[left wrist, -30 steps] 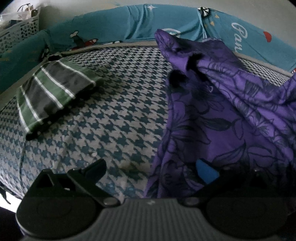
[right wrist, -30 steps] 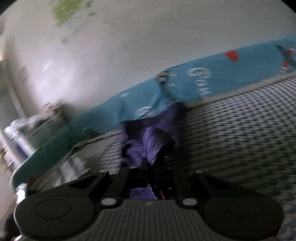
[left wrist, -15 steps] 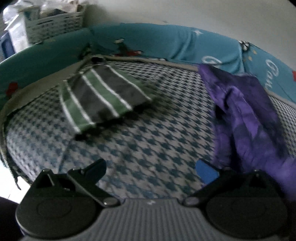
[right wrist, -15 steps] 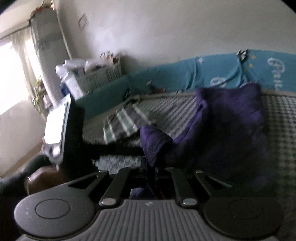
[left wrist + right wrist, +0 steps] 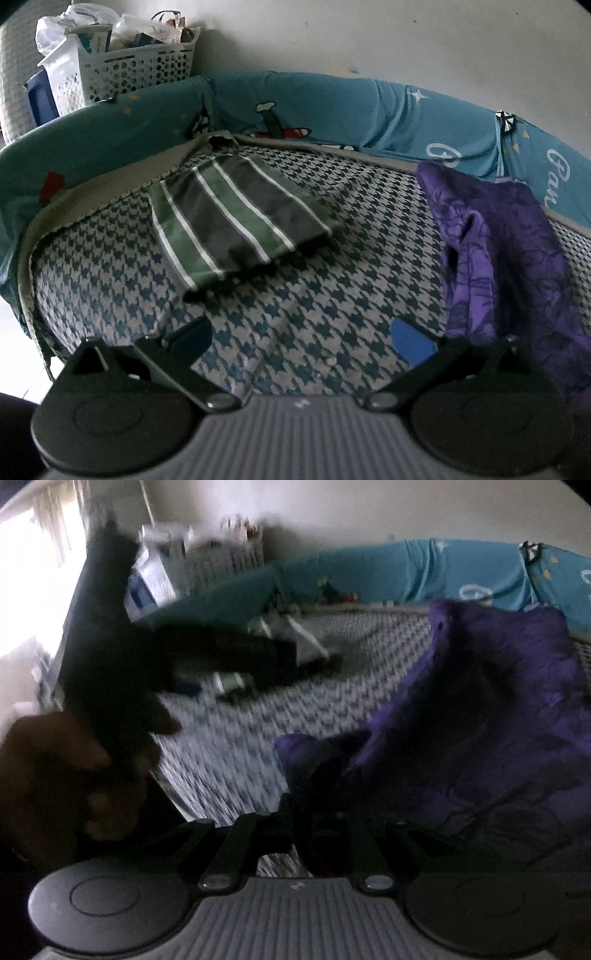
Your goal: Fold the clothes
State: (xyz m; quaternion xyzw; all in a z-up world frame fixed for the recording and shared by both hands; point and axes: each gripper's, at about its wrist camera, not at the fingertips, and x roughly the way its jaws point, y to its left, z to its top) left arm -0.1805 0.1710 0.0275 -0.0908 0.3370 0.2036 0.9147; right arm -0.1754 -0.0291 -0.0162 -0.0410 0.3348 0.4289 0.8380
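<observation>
Purple garment [image 5: 480, 716] apparently in opening right jaws; left jaws wide, empty; striped garment [image 5: 236, 218] beyond.

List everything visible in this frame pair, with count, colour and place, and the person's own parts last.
Purple garment: one, purple with dark print, right side of mattress.
Striped garment: one, folded, green and grey with white stripes, far left of mattress.
Mattress cover: one, blue-and-white houndstooth.
Bumper: teal, printed, along the mattress edge.
Basket: one, white, behind bumper, upper left.
Left gripper: open, empty.
Right gripper: jaws opening, purple cloth between them.
Hand: blurred, holding the left gripper's handle.
</observation>
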